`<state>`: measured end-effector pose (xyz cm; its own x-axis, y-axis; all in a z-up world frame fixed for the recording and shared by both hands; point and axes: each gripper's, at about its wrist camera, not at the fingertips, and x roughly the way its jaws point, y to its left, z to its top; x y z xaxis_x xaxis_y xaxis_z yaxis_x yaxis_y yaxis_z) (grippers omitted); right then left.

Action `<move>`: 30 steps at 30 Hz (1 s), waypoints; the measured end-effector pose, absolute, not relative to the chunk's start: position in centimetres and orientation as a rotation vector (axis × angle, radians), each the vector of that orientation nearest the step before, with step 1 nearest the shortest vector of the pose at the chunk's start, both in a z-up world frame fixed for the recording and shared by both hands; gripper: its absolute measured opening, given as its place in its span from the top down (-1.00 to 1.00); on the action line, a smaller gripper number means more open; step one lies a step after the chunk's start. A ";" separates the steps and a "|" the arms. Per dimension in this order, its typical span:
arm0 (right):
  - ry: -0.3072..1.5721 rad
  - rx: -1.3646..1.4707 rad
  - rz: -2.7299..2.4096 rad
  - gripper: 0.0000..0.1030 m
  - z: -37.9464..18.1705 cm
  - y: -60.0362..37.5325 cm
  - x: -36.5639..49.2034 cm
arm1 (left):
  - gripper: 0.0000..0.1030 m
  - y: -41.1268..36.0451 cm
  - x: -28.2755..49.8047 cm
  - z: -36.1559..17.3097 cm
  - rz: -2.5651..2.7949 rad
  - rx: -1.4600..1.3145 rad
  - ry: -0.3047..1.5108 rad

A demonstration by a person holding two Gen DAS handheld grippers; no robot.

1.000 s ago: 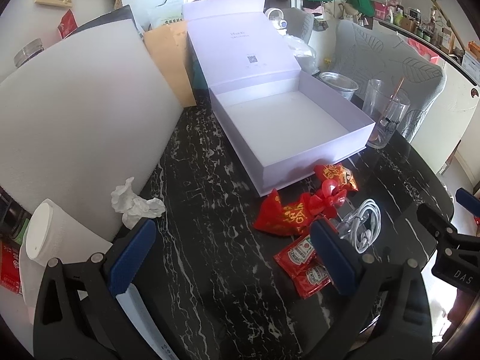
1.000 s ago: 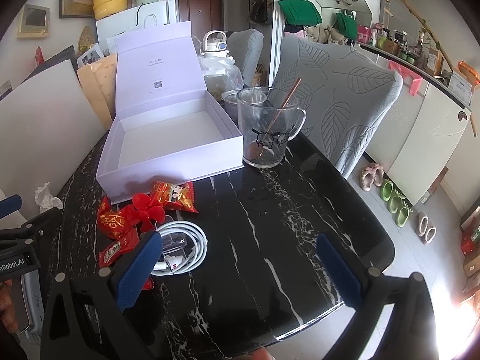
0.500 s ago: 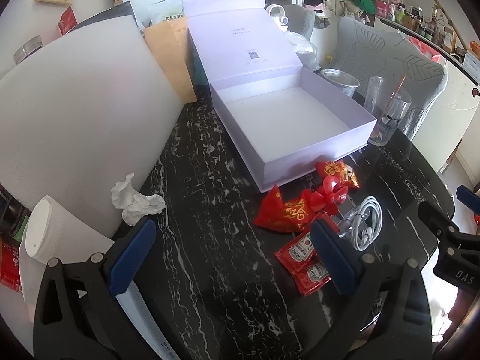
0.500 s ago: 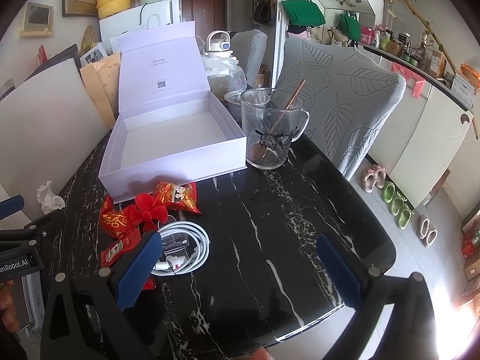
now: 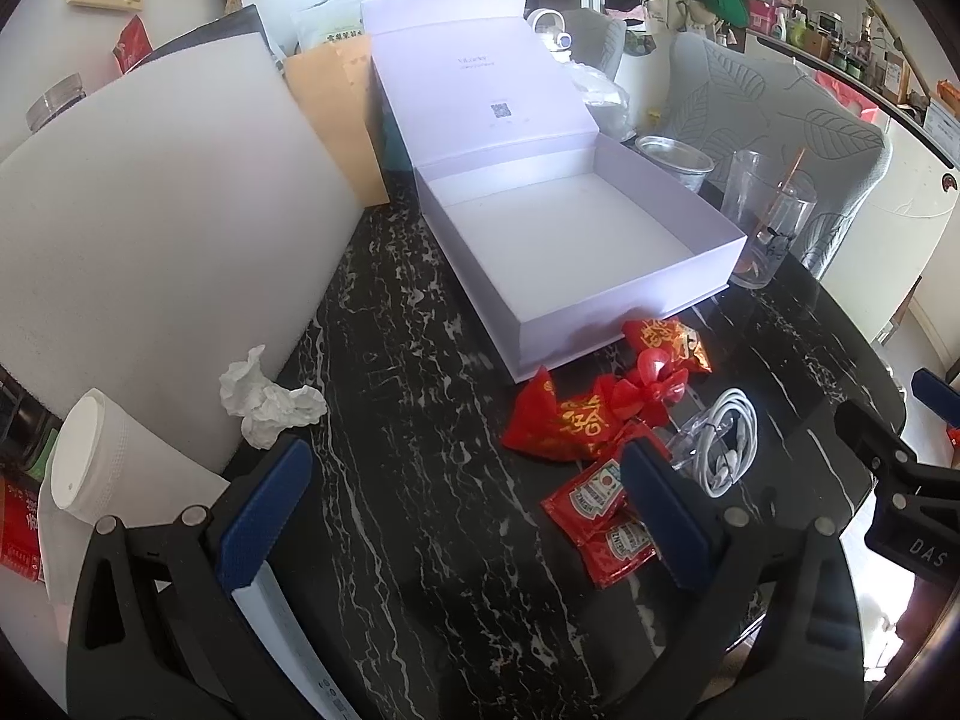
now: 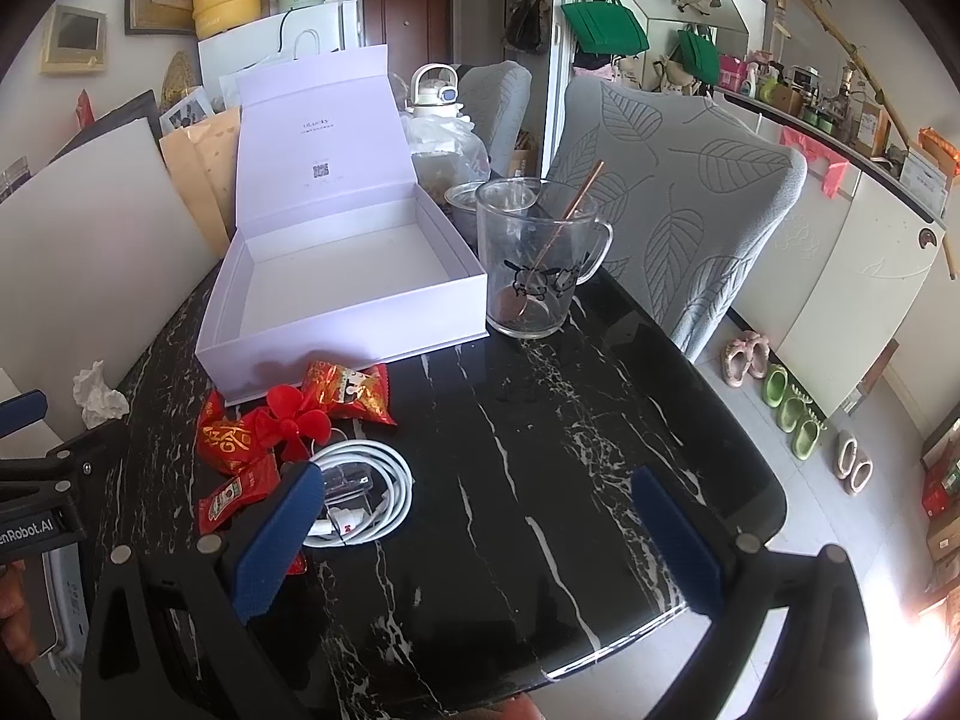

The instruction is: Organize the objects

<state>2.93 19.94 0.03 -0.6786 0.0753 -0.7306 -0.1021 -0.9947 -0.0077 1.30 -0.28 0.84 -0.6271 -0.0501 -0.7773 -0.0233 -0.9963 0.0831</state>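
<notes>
Left tongs and right tongs: both released, holding nothing. Red packets, ketchup sachets and coiled white cable lie centre-frame on the desk, below the open lavender box.

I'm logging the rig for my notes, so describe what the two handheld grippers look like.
Both match: a black plastic frame with silver screws and two fingers faced with textured blue pads. The left gripper also shows in the right wrist view, its body printed with white letters ending "nRobot.AI". The right gripper shows white "DAS" lettering in the left wrist view. No cables or sleeves are visible.
</notes>
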 end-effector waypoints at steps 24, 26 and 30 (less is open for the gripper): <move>0.040 -1.197 2.840 -0.99 0.4 19.4 5.2 | -1.00 -0.1 3.6 1.2 -2.823 1.333 -0.135; 0.038 -1.200 2.847 -0.99 0.4 19.3 5.4 | -1.00 0.0 3.9 1.1 -2.822 1.332 -0.138; 0.030 -1.208 2.857 -0.99 0.2 19.2 5.9 | -1.00 0.1 4.4 1.0 -2.821 1.339 -0.135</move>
